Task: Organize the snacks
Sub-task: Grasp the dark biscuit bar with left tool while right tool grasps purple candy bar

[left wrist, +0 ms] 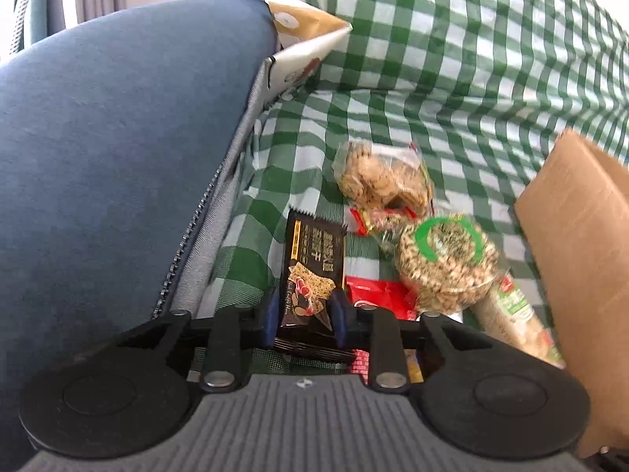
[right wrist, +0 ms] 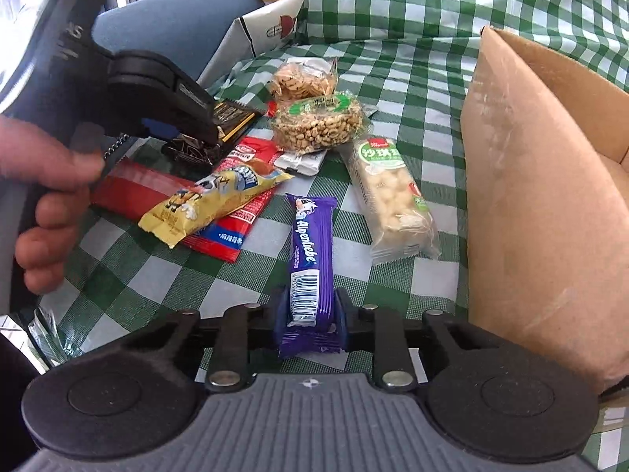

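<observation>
Green-and-white checked cloth [right wrist: 393, 19] covers the surface, and the cardboard box [right wrist: 550, 181] standing open on it serves as the landmark for everything else. Left of the box lies the spread of snacks: a pale puffed-rice bar [right wrist: 389, 196] just beside its wall, a round grain cake [right wrist: 318, 124] and a bag of small biscuits [right wrist: 302, 74] farther back, then a yellow packet [right wrist: 212, 200] lying over red packets [right wrist: 236, 212] well to the left.

The right gripper [right wrist: 310, 316] has its jaws closed narrowly on the near end of the purple Alpenliebe roll [right wrist: 310, 244], which points away from the camera, near the box's left wall. The left gripper [left wrist: 302, 314], farthest from the box, pinches a black cracker packet [left wrist: 314, 267] at its lower end; a blue cushion [left wrist: 118, 137] sits beyond it.

Both claws look mid-pick, so the step in hand is probably gathering items for the box. Next, each would need lifting clear of the neighbouring wrappers and carrying rightward over the box rim, the roll first since it is closest
</observation>
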`<control>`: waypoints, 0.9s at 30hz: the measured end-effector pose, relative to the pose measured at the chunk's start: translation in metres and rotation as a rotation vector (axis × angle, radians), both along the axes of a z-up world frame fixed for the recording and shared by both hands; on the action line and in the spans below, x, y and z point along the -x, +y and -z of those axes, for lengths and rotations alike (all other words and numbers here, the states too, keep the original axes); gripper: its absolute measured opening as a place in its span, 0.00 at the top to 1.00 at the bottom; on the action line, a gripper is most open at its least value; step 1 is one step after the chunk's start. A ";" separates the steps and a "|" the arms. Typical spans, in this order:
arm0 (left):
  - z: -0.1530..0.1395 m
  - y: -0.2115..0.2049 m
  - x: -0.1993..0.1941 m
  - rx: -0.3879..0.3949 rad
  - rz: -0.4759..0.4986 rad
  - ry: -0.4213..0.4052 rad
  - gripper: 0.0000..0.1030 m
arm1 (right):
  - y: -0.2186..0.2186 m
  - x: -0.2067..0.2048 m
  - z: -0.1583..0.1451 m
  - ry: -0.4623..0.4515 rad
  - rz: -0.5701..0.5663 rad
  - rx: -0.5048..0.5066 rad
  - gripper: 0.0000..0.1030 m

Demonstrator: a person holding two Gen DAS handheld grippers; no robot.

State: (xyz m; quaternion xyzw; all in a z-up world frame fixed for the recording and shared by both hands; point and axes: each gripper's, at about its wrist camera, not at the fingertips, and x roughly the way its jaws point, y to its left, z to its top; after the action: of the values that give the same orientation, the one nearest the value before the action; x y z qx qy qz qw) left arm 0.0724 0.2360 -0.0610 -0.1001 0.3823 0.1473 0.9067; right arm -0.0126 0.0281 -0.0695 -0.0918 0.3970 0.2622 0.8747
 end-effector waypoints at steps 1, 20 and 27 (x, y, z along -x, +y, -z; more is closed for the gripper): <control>-0.005 0.001 0.003 0.005 -0.003 -0.011 0.73 | 0.000 0.001 -0.002 -0.006 0.003 -0.002 0.75; -0.022 0.003 0.012 0.140 -0.007 0.017 0.61 | -0.008 0.010 -0.006 0.023 -0.012 -0.003 0.72; -0.006 -0.002 -0.008 0.129 -0.038 0.084 0.44 | -0.005 0.003 -0.003 0.033 -0.013 -0.009 0.68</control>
State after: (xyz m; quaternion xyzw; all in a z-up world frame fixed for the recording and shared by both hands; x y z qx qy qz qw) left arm 0.0807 0.2343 -0.0549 -0.1593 0.4267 0.1435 0.8786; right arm -0.0157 0.0235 -0.0664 -0.0862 0.4099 0.2710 0.8667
